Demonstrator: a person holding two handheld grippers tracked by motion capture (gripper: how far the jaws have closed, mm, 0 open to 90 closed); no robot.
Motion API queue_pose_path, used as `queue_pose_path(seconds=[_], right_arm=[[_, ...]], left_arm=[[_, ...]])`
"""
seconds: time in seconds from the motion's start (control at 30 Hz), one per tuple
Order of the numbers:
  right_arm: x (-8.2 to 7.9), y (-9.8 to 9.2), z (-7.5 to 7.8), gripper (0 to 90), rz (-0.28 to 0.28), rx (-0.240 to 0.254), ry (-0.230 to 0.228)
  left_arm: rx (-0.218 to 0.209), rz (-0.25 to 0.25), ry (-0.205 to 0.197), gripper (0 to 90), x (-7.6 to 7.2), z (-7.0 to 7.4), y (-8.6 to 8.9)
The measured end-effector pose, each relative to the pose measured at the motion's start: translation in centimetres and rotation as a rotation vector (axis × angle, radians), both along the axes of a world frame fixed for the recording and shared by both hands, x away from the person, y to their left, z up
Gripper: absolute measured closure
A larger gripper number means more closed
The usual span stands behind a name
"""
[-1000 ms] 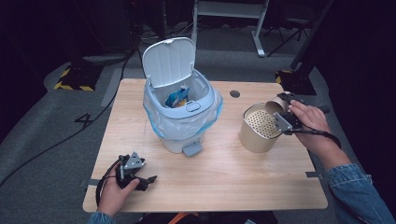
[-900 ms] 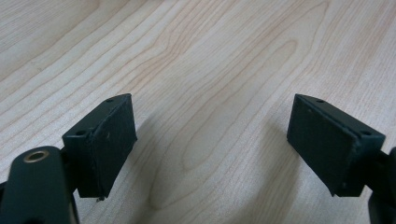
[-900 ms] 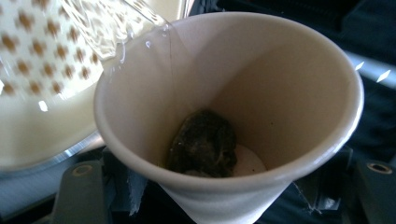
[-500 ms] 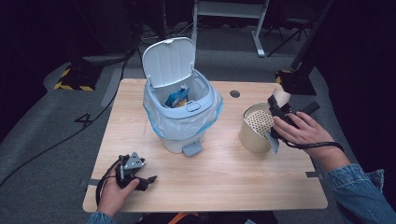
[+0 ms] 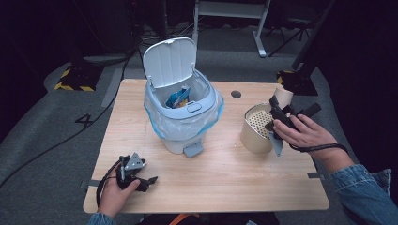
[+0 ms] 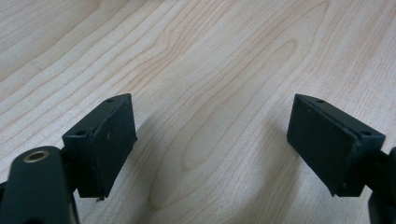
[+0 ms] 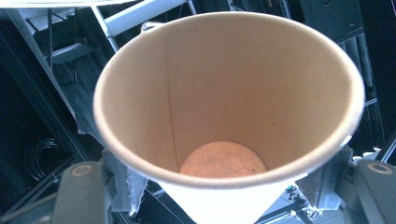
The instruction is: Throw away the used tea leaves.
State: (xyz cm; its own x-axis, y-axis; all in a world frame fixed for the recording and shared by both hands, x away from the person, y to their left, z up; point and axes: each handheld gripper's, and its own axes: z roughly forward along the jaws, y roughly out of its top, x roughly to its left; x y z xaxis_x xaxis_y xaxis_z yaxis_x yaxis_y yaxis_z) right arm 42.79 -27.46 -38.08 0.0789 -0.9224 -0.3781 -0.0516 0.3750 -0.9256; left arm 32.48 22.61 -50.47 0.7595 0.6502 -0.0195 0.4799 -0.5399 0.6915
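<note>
- Swung down beside the perforated canister (image 5: 257,127), the right gripper (image 5: 280,115) clamps a paper cup (image 7: 224,107).
- Left gripper (image 6: 212,149) rests gaping on the table (image 5: 225,173).
- Cup not yet binned; open bin (image 5: 180,110) waits.

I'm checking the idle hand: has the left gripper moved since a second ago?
No. In the high view the left gripper sits at the same spot near the table's front left edge, jaws open.

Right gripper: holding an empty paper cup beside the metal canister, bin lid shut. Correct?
Not quite: the bin lid stands open, as the high view shows, with a blue wrapper inside. The rest holds: the right gripper grips the empty paper cup beside the metal canister.
</note>
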Motion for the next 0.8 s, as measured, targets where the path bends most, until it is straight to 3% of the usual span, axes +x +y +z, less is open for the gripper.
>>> queue_pose_path(seconds=[0.3,0.5,0.67,0.77,0.8], right_arm=[[0.0,0.2,0.0,29.6,0.01,-0.015,-0.009],[0.1,0.1,0.3,29.4,0.012,0.033,0.0],[0.0,0.1,0.7,29.2,0.005,0.043,0.007],[0.1,-0.1,1.0,28.9,0.001,0.071,0.018],[0.1,-0.2,1.1,28.8,0.005,0.101,0.02]], left_arm=[[0.0,0.0,0.0,15.8,0.0,0.0,0.0],[0.0,-0.001,0.0,15.8,0.0,0.0,0.0],[0.001,-0.001,-0.001,15.8,0.0,0.0,0.0],[0.001,-0.001,0.0,15.8,0.0,0.0,0.0],[0.0,-0.001,0.0,15.8,0.0,0.0,0.0]])
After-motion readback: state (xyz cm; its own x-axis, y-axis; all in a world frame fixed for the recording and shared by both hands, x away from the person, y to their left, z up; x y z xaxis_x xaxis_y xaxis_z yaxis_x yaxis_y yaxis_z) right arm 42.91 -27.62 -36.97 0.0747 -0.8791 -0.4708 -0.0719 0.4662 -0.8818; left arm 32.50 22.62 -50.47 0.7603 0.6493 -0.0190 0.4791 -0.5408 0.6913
